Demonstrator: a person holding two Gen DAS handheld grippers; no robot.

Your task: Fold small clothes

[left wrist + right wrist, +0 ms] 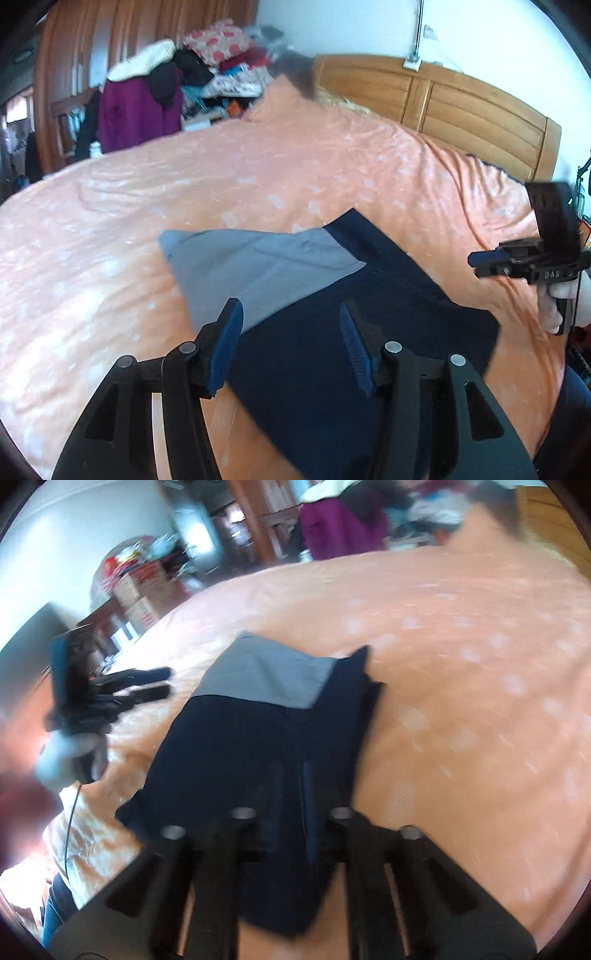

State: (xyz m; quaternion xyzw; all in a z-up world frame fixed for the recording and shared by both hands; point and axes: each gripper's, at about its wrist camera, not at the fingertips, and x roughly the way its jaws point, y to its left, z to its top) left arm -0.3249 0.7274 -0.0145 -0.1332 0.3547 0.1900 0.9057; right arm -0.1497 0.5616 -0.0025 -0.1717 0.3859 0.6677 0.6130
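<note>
A small navy garment (388, 317) with a grey panel (258, 266) lies flat on the orange bedspread (110, 229). My left gripper (291, 332) hovers open over the seam where grey meets navy, with nothing between its blue pads. A gloved hand holds my right gripper (480, 258) in the air to the right of the garment, clear of the cloth. The blurred right wrist view shows the right gripper (291, 794) with its fingers close together above the garment's (258, 734) near navy end. Off to that view's left is the left gripper (159, 683), fingers apart.
A wooden headboard (461, 107) runs along the far right of the bed. A purple coat (136, 110) on a chair and a heap of clothes (221, 55) stand beyond the far edge. Stacked boxes (144, 587) sit by the wall. Bare bedspread (480, 664) surrounds the garment.
</note>
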